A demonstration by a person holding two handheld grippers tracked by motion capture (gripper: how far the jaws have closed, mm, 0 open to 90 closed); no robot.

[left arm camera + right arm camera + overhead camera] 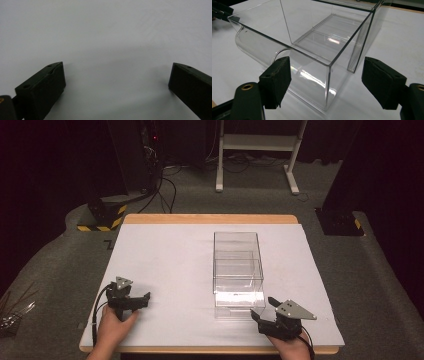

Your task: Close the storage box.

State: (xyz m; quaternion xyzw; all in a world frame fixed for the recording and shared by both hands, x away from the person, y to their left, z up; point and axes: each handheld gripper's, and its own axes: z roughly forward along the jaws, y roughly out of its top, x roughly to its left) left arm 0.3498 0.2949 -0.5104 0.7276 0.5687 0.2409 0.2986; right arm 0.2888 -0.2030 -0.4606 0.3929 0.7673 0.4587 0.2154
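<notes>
On the white table top [165,270] we count one clear plastic box [238,270] right of centre and two grippers at the near edge, the left gripper [134,299] and right gripper [264,311] both with jaws apart, gripping nothing

White stand [257,142] beyond table [165,265]

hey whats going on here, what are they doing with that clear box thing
A person holds a two-jaw claw in each hand at a white-covered table. A clear plastic box with a pulled-out drawer sits right of centre. The right claw is open, its jaws either side of the drawer's near corner without touching it. The left claw is open too, over bare tabletop away from the box. Nothing is gripped at this moment.
</notes>
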